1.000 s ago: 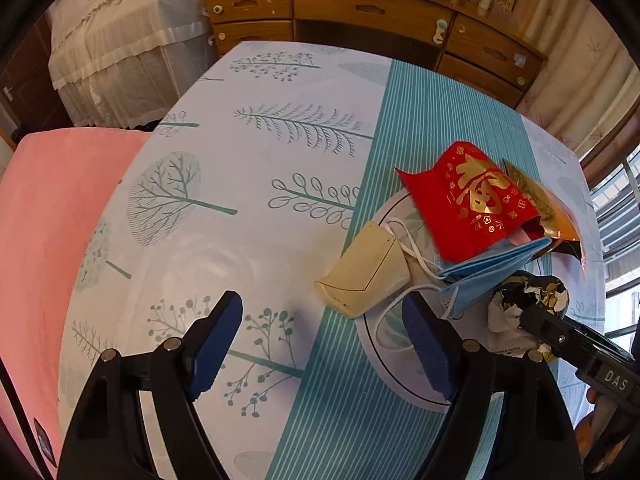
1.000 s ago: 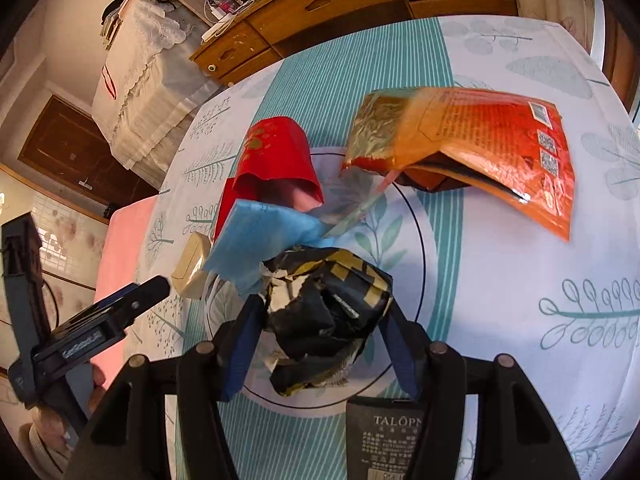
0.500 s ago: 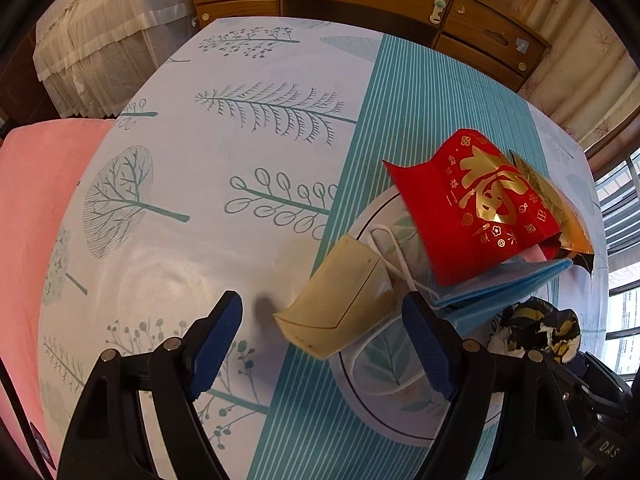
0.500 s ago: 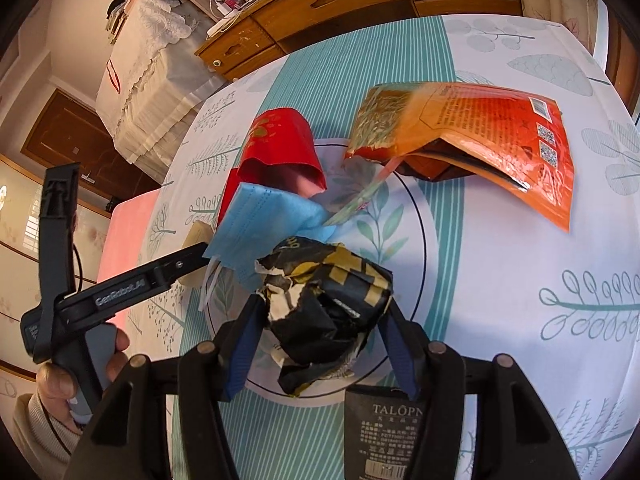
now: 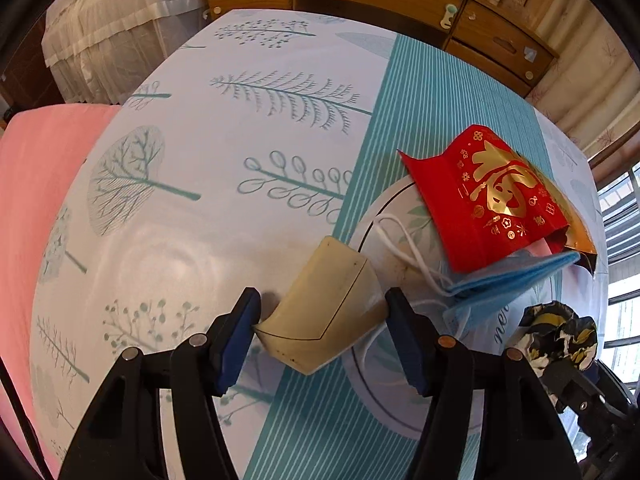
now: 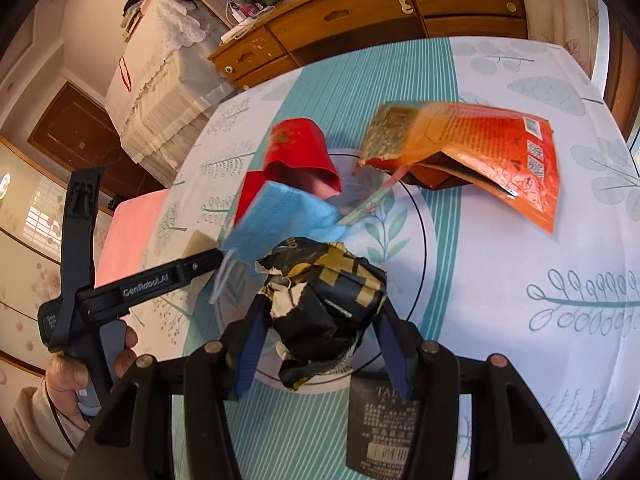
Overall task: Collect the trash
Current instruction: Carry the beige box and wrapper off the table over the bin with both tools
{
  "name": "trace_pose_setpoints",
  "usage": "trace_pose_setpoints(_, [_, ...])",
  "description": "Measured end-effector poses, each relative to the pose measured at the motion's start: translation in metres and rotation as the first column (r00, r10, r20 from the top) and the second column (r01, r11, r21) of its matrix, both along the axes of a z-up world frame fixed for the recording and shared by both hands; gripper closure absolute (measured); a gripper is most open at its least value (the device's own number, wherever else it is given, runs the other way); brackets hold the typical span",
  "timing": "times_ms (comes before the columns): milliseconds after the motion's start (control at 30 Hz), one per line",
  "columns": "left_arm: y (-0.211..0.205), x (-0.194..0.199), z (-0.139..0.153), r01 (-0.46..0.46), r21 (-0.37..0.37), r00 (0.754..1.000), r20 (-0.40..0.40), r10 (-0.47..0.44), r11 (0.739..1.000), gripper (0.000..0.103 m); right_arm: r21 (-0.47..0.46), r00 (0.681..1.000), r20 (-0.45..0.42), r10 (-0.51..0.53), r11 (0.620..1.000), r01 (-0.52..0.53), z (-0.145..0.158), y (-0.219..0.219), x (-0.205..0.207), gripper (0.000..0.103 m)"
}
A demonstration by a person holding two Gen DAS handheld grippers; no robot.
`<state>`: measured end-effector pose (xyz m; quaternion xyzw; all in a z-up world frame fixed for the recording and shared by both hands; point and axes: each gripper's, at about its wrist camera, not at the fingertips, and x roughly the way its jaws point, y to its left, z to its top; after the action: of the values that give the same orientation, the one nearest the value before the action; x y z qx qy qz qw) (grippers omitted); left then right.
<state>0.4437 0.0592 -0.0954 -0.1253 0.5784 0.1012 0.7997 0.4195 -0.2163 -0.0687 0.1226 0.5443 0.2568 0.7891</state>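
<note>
On the left, a pink cover (image 5: 36, 208) lies beside the table (image 5: 224, 128), which wears a white cloth printed with trees and a teal striped band. The left gripper (image 5: 322, 334) points steeply down at the table, its jaws closing around a folded beige mask (image 5: 326, 312); the left blue pad (image 5: 236, 340) touches the mask's corner, while the right pad sits just beside its other edge without a clear press. In the right wrist view a hand (image 6: 80, 372) in a pale sleeve holds this tool.

The beige mask lies at the edge of a white plate (image 5: 372, 220) with a dark rim line and leaf print. Its white ear loops trail onto the plate. Further right, on the plate, a folded blue mask (image 5: 516, 280) rests under a red envelope (image 5: 492, 200) with gold lettering.

The right gripper (image 6: 320, 340) has its jaws closing on a crumpled black and gold wrapper (image 6: 324, 292), both blue pads pressing its sides, above the plate. A dark label with a barcode (image 6: 380, 432) shows just beneath. Beyond, to the right, an open orange foil packet (image 6: 480, 152) lies on the table near the plate's far rim. A wooden dresser (image 6: 400, 4) stands behind.
</note>
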Motion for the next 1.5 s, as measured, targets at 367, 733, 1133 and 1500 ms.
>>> trace_pose_setpoints(367, [0.009, -0.083, 0.048, 0.016, -0.029, 0.999, 0.049, -0.015, 0.999, 0.041, 0.016, 0.999, 0.045, -0.002, 1.000, 0.001, 0.031, 0.003, -0.055, 0.051])
trace_pose_setpoints(733, [-0.006, -0.206, 0.094, 0.169, -0.090, 0.983, 0.082, -0.162, 0.982, 0.041, 0.007, 0.995, 0.059, -0.084, 0.996, 0.083, 0.057, 0.010, -0.182, 0.051])
trace_pose_setpoints(1133, [-0.030, -0.358, 0.130, 0.461, -0.085, 0.883, 0.141, -0.447, 0.884, 0.041, -0.022, 0.955, 0.080, -0.287, 0.957, 0.290, 0.070, 0.025, -0.370, 0.051])
trace_pose_setpoints(1500, [-0.056, -0.434, 0.104, 0.530, -0.161, 0.848, 0.070, -0.526, 0.833, 0.041, -0.135, 0.935, -0.031, -0.352, 0.929, 0.345, 0.034, 0.015, -0.457, 0.051])
